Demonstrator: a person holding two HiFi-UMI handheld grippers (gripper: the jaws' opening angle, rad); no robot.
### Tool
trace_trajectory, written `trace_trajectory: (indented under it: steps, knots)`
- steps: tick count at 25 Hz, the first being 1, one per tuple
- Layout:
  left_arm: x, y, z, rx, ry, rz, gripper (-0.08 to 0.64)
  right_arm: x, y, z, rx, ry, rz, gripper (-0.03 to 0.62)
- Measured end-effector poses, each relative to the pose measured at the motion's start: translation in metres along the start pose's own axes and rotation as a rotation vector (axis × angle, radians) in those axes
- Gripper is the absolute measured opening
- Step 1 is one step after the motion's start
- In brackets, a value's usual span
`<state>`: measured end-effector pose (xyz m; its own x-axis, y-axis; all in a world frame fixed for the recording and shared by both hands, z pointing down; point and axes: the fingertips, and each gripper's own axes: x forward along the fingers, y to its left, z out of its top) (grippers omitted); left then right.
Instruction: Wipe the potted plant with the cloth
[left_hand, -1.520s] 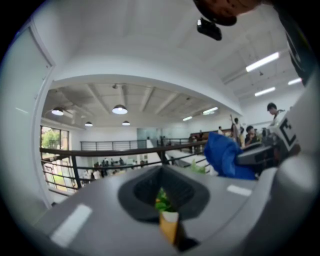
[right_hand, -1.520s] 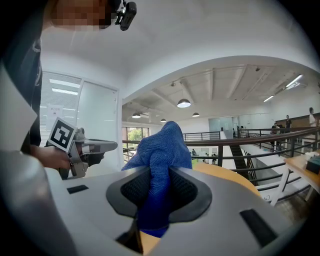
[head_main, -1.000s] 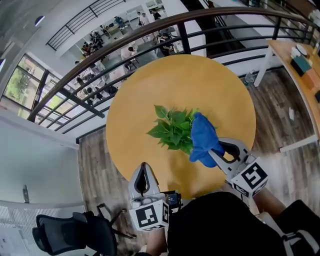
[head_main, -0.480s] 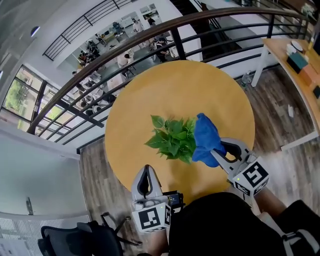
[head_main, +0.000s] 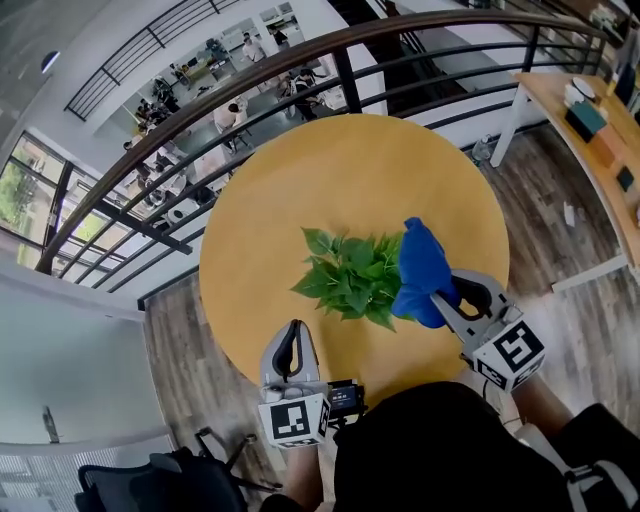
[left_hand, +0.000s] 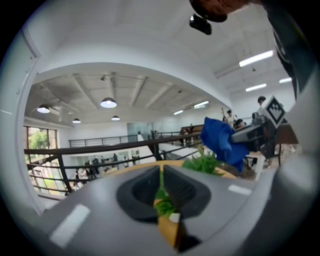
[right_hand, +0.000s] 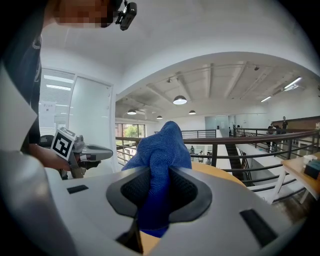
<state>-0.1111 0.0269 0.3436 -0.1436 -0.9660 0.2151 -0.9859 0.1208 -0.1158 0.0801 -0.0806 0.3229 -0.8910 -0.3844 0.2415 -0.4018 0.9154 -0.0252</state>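
A small leafy green potted plant (head_main: 352, 276) stands in the middle of the round wooden table (head_main: 330, 180). My right gripper (head_main: 440, 298) is shut on a bunched blue cloth (head_main: 422, 270), which rests against the plant's right side. In the right gripper view the cloth (right_hand: 160, 157) fills the gap between the jaws and rises above them. My left gripper (head_main: 291, 336) is shut and holds nothing, hovering over the table's near edge, apart from the plant. From the left gripper view the plant (left_hand: 202, 163) and the cloth (left_hand: 223, 140) lie ahead to the right.
A dark metal railing (head_main: 250, 100) curves behind the table, with a lower floor and people beyond it. A wooden desk (head_main: 600, 130) with items stands at the right. A black office chair (head_main: 160, 480) is at the lower left.
The left gripper has drifted a little lower near the table's front edge. The right gripper with the cloth has shifted slightly along the plant's right side.
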Motion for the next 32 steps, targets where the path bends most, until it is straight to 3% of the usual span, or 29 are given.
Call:
trace_trajectory:
  steps: [4,7,11,16,20,24,27,32]
  knots:
    - [0.014,0.008,-0.028,0.011,0.019,-0.131,0.052,0.004,-0.001,0.000,-0.015,0.015,-0.028,0.101]
    - [0.027,0.010,-0.058,0.083,0.045,-0.244,0.071,0.006,0.001,-0.002,-0.019,0.023,-0.052,0.101]
    - [0.047,0.014,-0.114,0.171,0.106,-0.365,0.154,0.003,0.006,-0.003,-0.036,0.033,-0.088,0.102]
    - [0.070,0.008,-0.176,0.073,0.148,-0.466,0.252,-0.003,0.007,-0.004,-0.040,0.027,-0.150,0.101]
    - [0.097,-0.024,-0.216,0.072,0.206,-0.594,0.347,-0.010,0.004,-0.007,-0.040,0.037,-0.197,0.102]
    - [0.118,-0.051,-0.223,0.074,0.177,-0.671,0.374,-0.016,-0.004,-0.013,-0.039,0.061,-0.226,0.101]
    - [0.135,-0.062,-0.217,0.064,0.119,-0.679,0.380,-0.021,-0.008,-0.018,-0.039,0.085,-0.243,0.101]
    - [0.147,-0.074,-0.212,0.046,0.114,-0.707,0.408,-0.024,-0.005,-0.032,-0.032,0.136,-0.243,0.101]
